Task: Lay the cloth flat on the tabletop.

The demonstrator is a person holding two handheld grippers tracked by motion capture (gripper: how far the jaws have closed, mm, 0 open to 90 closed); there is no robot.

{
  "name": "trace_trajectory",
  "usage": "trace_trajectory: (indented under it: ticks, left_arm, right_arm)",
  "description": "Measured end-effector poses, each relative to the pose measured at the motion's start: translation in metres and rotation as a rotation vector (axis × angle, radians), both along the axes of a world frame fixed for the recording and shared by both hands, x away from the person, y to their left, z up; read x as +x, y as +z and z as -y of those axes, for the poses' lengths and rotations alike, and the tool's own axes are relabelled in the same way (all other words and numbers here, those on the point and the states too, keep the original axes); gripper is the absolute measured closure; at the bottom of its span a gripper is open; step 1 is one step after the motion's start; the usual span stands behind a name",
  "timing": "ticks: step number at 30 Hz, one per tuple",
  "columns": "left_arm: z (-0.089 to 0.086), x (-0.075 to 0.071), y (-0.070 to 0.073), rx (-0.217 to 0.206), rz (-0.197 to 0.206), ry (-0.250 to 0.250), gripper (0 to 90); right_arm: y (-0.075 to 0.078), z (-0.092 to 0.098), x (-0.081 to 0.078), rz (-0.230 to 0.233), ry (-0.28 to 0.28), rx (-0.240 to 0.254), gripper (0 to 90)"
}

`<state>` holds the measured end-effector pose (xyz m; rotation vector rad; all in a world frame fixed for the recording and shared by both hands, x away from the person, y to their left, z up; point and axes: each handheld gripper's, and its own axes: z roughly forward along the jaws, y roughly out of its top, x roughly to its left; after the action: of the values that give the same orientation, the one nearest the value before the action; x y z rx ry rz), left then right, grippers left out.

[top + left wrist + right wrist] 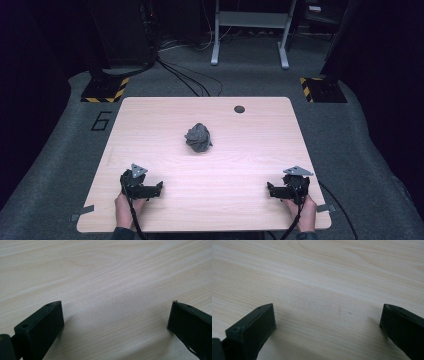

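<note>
A crumpled grey cloth (198, 137) is seen at the middle of the table (240, 200), well apart from both claws. The left claw (159, 187) and right claw (270, 188) are held released, nothing between their jaws, near the table's near edge.

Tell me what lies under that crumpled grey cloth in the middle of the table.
The crumpled grey cloth sits bunched directly on the light wooden table, with bare wood all around it. Whatever might lie beneath or inside its folds is covered, so that cannot be told.
</note>
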<state>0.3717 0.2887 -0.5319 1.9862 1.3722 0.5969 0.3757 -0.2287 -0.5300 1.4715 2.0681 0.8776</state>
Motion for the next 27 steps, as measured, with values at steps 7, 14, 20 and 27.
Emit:
trace_trajectory:
  ticks: [7,14,20,27]
  left_arm:
    - [-0.001,-0.001,0.000,-0.012,-0.002,-0.010,0.1]
    - [-0.003,0.000,0.001,-0.034,-0.004,-0.018,0.0]
    - [-0.002,0.006,0.005,-0.034,-0.029,-0.053,0.0]
    - [0.005,0.017,0.027,-0.050,-0.009,-0.095,0.1]
  right_arm:
    - [0.000,0.000,-0.001,0.001,-0.003,0.000,0.0]
    - [0.000,0.000,-0.001,-0.001,-0.010,-0.001,0.0]
    - [0.000,-0.001,-0.001,-0.001,-0.012,-0.001,0.0]
    - [0.000,0.000,-0.001,0.000,-0.007,0.000,0.0]
